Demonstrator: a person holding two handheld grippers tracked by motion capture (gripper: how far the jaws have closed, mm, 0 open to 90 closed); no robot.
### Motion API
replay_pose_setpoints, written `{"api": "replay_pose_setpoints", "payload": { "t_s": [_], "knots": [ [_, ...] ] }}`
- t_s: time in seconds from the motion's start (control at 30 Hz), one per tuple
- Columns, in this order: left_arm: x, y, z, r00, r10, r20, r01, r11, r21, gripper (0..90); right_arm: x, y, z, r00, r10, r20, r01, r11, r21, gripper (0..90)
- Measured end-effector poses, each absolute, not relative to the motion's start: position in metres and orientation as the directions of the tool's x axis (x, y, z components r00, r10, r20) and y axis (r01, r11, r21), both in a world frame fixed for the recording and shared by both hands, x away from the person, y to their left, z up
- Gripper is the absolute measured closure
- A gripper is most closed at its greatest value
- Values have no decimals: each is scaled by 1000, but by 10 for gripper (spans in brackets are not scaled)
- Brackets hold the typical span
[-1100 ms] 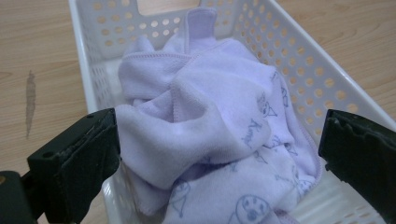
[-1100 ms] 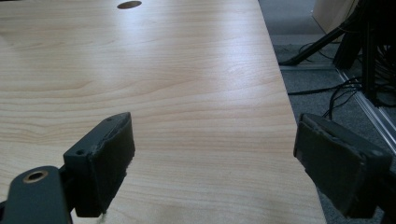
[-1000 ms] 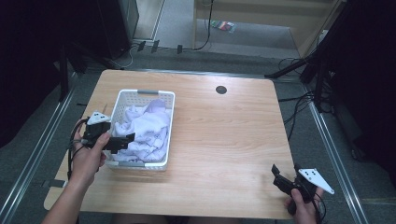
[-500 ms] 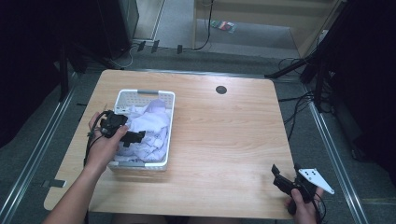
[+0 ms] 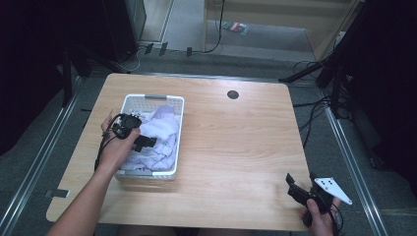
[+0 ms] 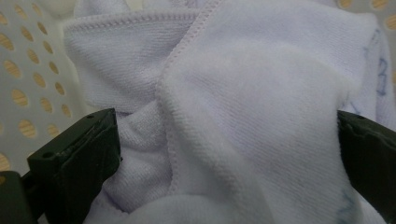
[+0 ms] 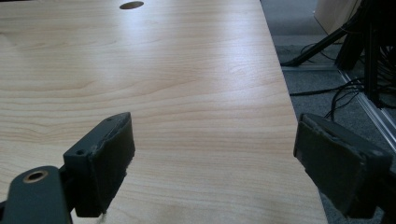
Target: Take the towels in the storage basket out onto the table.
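Observation:
A white perforated basket [image 5: 153,99] stands on the left part of the wooden table [image 5: 236,142], and pale lilac towels [image 5: 162,129] are piled in it. My left gripper [image 5: 149,143] reaches down into the basket from its left side. In the left gripper view the left gripper [image 6: 226,128] stands open, both jaws pushed into a bunched fold of towel [image 6: 261,88] that fills the gap between them. At the table's near right corner my right gripper [image 5: 301,177] rests low. It is open with nothing in it [image 7: 215,128], only bare wood showing between the jaws.
Beside the towel the basket wall [image 6: 28,60] shows its holes. A round cable hole [image 5: 232,94] sits at the table's far middle. Cables and dark stands crowd the floor to the right [image 5: 339,103]. The table's right edge [image 7: 289,116] runs close by the right gripper.
My left gripper has moved from the basket's left rim rightward and down into the towels. The right gripper has stayed still.

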State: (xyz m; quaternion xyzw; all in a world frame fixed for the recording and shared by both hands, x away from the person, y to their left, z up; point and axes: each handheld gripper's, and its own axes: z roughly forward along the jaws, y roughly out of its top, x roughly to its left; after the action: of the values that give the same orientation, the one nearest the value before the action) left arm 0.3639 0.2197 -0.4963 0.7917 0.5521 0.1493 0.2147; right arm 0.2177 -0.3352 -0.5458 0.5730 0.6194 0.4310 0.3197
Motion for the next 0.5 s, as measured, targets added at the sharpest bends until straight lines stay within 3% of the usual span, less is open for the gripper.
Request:
{"api": "replay_pose_setpoints", "payload": {
  "t_s": [0.27,0.5],
  "knots": [
    [370,209,-508,362,931,40,829,-341,442,0,217,-335,-546,-139,985,99,434,-30,901,125],
    [372,205,-519,373,928,-13,844,-333,421,0,217,-335,-546,-139,985,99,434,-30,900,125]
  ]
}}
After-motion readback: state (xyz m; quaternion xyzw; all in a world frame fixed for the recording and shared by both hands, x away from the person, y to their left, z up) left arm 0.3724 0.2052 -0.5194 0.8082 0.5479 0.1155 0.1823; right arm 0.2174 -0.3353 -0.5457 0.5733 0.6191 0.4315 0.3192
